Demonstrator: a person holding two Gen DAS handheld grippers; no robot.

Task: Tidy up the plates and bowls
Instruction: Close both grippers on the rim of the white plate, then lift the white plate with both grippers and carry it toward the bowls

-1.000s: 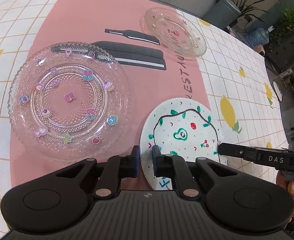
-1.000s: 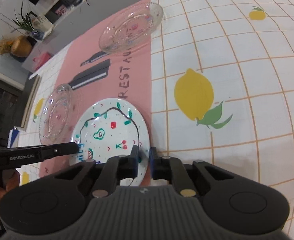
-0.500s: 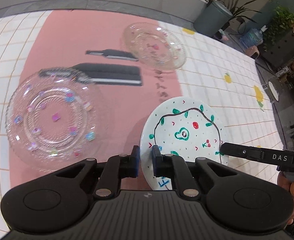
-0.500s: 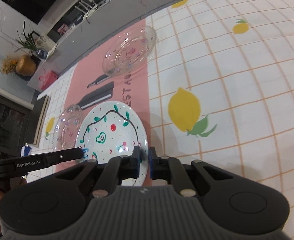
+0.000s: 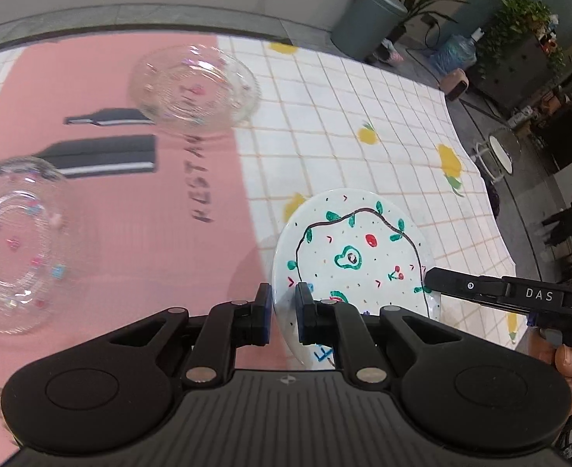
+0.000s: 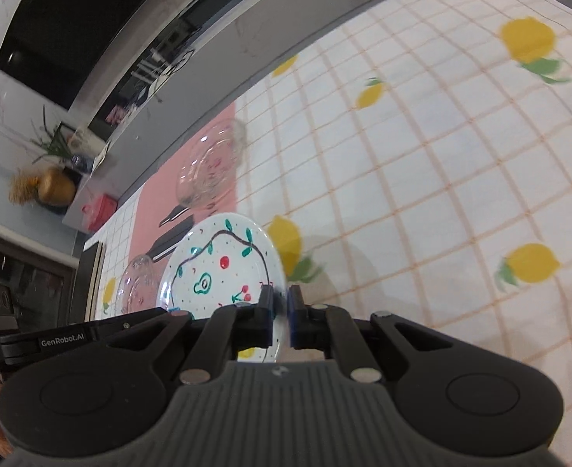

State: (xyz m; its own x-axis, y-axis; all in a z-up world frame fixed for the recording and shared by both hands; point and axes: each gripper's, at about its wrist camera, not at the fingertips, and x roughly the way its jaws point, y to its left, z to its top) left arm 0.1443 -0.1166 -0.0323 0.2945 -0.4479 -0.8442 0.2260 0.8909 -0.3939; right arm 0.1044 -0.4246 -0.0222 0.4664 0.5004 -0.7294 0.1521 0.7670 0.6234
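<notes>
On the left a glass plate [image 5: 11, 249] lies on the pink runner [image 5: 103, 214], a smaller glass dish [image 5: 194, 89] farther back. The left gripper [image 5: 284, 303] pinches the near rim of the painted plate [image 5: 352, 253], held above the lemon cloth [image 5: 363, 163] with its shadow below. At the plate's right edge the right gripper [image 6: 280, 303] is clamped on the rim too

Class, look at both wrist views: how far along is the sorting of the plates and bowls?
Done: nothing looks stacked yet. In hand: the painted white plate is gripped at opposite rims by the left gripper and right gripper, apparently lifted above the tablecloth. Left: the small glass dish and large glass plate sit apart.
</notes>
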